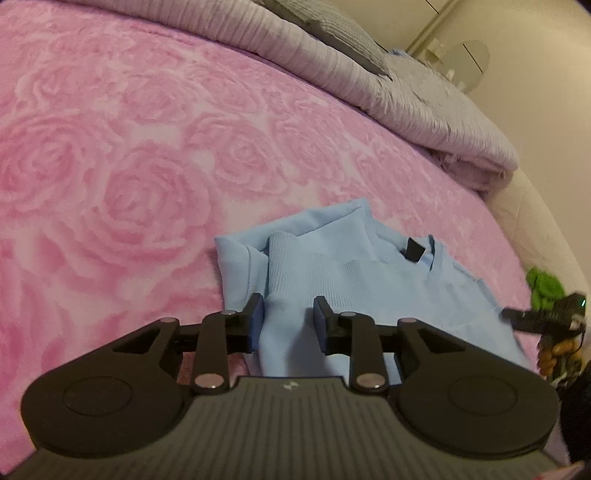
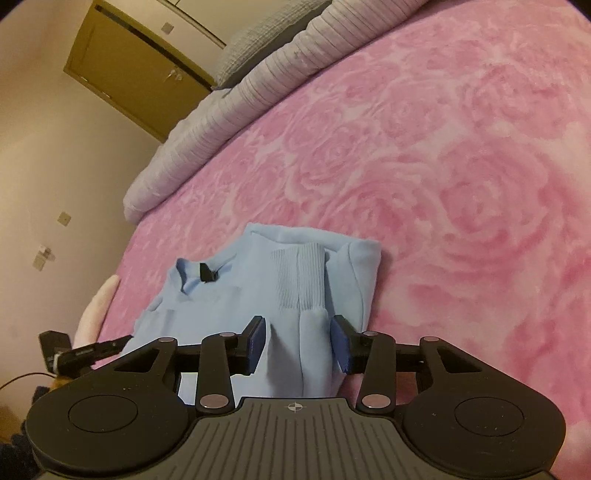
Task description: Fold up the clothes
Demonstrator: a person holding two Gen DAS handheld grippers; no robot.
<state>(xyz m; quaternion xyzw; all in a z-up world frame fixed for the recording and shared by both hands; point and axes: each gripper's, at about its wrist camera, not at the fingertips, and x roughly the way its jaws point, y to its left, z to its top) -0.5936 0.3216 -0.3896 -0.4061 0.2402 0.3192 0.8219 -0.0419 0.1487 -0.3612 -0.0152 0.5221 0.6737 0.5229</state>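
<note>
A light blue sweater (image 1: 332,269) lies partly folded on the pink rose-patterned bed cover (image 1: 129,166), its collar with a black label facing up. It also shows in the right wrist view (image 2: 258,280). My left gripper (image 1: 289,319) is open, its blue-padded jaws either side of a sleeve of the sweater. My right gripper (image 2: 298,341) is open too, its jaws either side of a sleeve with a ribbed cuff (image 2: 301,280). Neither gripper pinches the cloth.
A folded lilac-grey quilt (image 1: 388,85) and a grey pillow (image 1: 332,26) lie along the far edge of the bed. A green object (image 1: 543,284) sits past the bed's right edge. The other gripper (image 2: 88,349) shows at the left, beside a pale pink thing (image 2: 98,314).
</note>
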